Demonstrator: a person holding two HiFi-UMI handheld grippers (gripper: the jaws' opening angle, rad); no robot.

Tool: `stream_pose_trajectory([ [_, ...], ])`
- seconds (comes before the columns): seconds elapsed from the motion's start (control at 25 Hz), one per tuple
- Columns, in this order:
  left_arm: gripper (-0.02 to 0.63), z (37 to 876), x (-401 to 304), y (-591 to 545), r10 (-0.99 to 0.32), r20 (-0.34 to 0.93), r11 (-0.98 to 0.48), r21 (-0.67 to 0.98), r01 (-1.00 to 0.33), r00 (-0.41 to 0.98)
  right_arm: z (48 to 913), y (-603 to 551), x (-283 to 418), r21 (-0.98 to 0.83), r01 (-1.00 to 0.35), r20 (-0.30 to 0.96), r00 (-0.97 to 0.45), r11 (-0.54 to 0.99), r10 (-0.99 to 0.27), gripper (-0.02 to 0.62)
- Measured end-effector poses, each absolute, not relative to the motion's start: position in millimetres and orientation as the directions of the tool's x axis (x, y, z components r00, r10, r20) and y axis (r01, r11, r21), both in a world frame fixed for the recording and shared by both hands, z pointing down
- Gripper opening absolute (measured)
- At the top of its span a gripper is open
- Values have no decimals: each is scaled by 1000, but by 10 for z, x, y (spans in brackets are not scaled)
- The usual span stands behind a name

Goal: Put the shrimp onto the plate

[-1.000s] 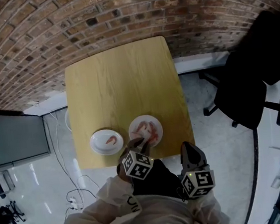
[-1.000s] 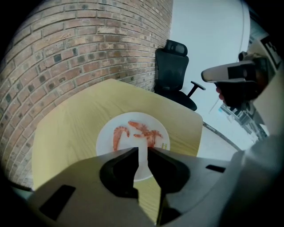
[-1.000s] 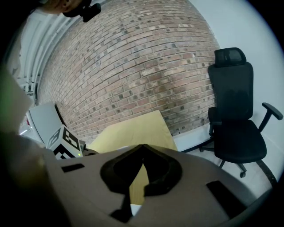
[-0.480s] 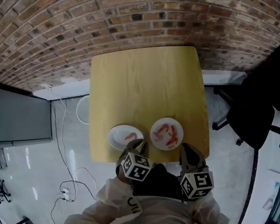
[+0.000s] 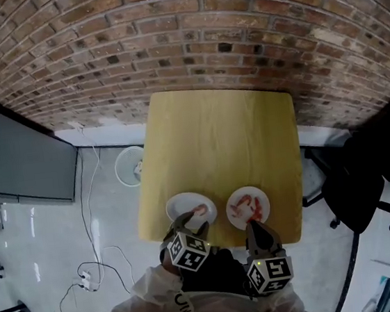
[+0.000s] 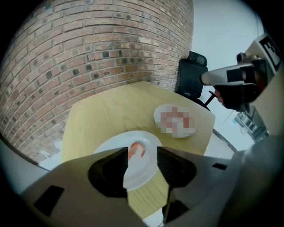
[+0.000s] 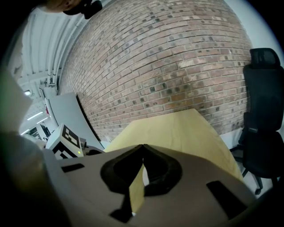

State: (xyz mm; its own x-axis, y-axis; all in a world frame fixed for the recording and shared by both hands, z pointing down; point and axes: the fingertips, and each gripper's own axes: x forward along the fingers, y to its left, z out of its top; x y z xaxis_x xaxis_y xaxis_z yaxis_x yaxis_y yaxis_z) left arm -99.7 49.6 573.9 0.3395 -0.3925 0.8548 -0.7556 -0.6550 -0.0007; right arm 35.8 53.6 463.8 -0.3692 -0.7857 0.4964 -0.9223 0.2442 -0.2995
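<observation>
My left tool [image 6: 142, 154] has just been opening and grips nothing; one shrimp [image 6: 136, 150] lies on the left plate [image 6: 138, 170]. More wait on the right plate [image 5: 247, 192]. My right tool [image 7: 142, 150] is clenched, empty.

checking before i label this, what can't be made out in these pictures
- Head view: the shrimp on the right plate are too small to count.
- Left gripper view: that plate's contents are blurred out.
- Right gripper view: the shut right gripper hides the plates almost wholly behind its own body.
- Head view: the left gripper, jaws just opened and empty, covers the left plate's near rim.
</observation>
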Motion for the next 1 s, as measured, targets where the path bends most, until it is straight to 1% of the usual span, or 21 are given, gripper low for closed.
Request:
stream_pose_trajectory([
  [0.08, 217, 5746, -1060, 506, -395, 853, -650, 2, -760, 341, 4651, 533, 277, -301, -921, 497, -374, 248, -783, 23],
  [0.16, 230, 5754, -1102, 506, -400, 851, -650, -1, -760, 341, 4671, 532, 218, -303, -920, 496, -375, 248, -783, 23],
  [0.6, 232, 5977, -1150, 435, -400, 848, -671, -12, -741, 348, 4865, 568, 111, -300, -929, 519, -348, 216, -780, 23],
  [1.0, 230, 6117, -1082, 334, -370, 863, -705, -19, -709, 344, 4953, 566, 162, -304, -934, 536, -330, 186, -777, 23],
])
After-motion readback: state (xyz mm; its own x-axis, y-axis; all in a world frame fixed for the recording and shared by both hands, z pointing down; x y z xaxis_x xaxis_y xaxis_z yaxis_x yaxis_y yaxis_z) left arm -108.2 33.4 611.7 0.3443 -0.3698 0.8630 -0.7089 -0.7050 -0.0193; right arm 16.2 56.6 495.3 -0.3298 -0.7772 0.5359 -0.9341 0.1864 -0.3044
